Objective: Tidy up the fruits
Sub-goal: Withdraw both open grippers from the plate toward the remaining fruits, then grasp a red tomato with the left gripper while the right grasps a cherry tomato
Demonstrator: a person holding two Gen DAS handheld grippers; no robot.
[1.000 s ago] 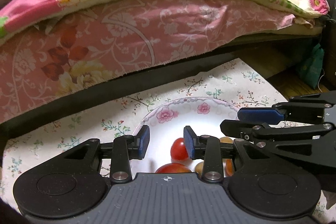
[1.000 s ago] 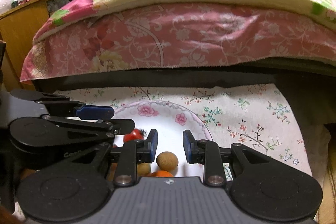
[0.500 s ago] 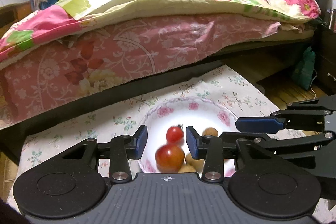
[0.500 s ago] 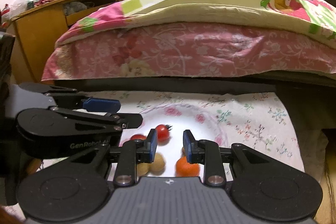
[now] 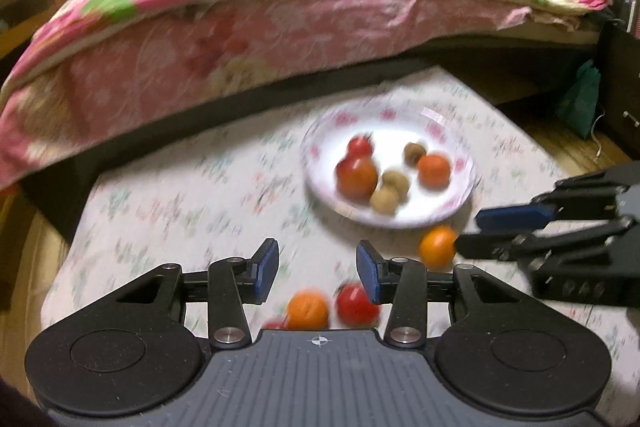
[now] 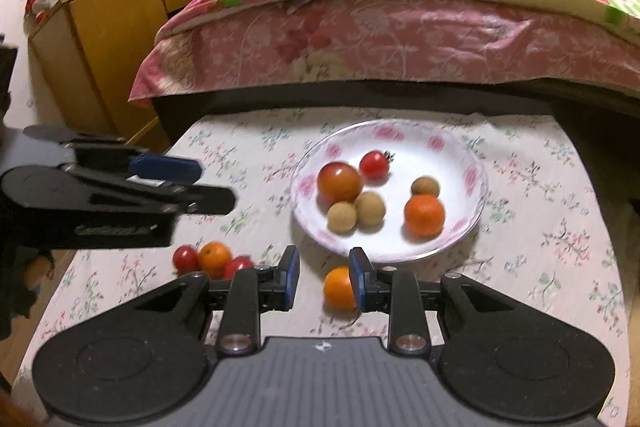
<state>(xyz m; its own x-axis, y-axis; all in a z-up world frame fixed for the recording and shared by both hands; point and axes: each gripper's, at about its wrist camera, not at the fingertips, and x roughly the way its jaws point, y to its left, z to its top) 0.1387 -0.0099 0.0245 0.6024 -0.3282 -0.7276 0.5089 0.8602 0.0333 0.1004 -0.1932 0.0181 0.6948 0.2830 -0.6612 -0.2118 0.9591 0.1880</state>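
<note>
A single orange (image 6: 339, 287) lies on the table (image 6: 560, 227) just in front of the plate (image 6: 476, 203), touching or nearly touching the inner face of the right-hand finger of the right gripper (image 6: 324, 273). It is therefore placed off-centre between the fingers, toward their right side; a small shift to the right would be judged necessary to centre it. Being round, it offers no long axis to line up with. The right gripper is the nearer one to this fruit. Its fingers are spread apart and nothing is held.

The left gripper (image 5: 317, 269) is likewise released and empty. Just below and between its fingers a cluster is seen on the table: an orange (image 5: 308, 310) and a tomato (image 5: 356, 303), with the edge of a second tomato (image 5: 274, 325) barely visible. In the right wrist view this cluster is counted as one orange and two tomatoes.

On the plate six fruits are counted: one large tomato (image 6: 340, 182), one small tomato (image 6: 374, 165), one orange (image 6: 424, 215), and three small brown fruits (image 6: 370, 209). Off the plate four are counted: two oranges and two tomatoes. The sorting is judged to be partly done.
</note>
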